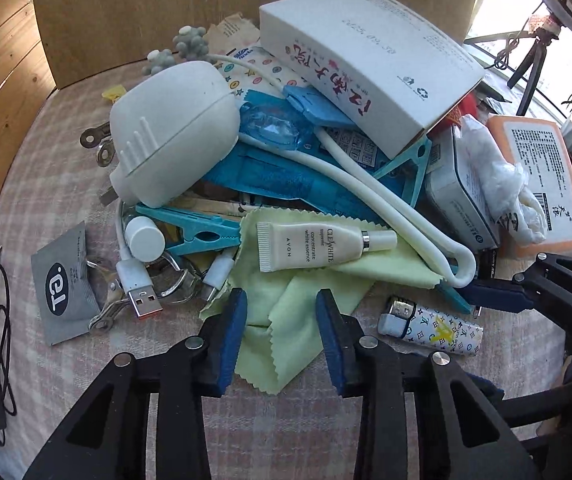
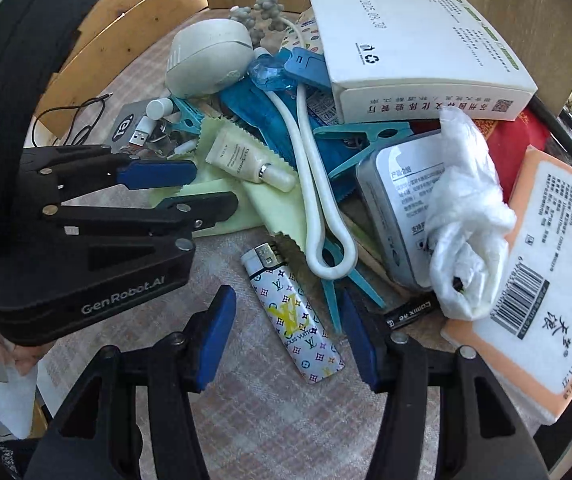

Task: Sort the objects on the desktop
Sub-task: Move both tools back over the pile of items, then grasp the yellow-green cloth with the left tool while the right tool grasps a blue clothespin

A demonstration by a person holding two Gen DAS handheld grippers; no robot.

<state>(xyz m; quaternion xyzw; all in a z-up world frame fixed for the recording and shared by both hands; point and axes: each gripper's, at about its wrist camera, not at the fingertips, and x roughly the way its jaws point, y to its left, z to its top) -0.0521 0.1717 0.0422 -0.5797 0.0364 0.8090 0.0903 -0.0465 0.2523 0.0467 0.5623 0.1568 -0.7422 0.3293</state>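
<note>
A heap of desk items lies on a checked cloth. My left gripper (image 1: 281, 300) is open, its pads over the near edge of a pale green wipe cloth (image 1: 286, 308). A cream tube (image 1: 322, 245) lies on that cloth. My right gripper (image 2: 286, 300) is open, its pads on either side of a white patterned lighter (image 2: 292, 314) that lies flat on the table. The lighter also shows in the left wrist view (image 1: 432, 326). The left gripper shows in the right wrist view (image 2: 182, 188), over the green cloth (image 2: 246, 204). Neither gripper holds anything.
A white box (image 1: 370, 64) tops the heap, beside a white plug adapter (image 1: 174, 128), blue clothes pegs (image 1: 194, 230), a white hook cord (image 1: 398, 216), a USB cable (image 1: 138, 292), a metal tin (image 2: 402, 204), crumpled plastic (image 2: 462, 216) and an orange pack (image 2: 550, 280). Cardboard walls (image 1: 126, 12) stand behind.
</note>
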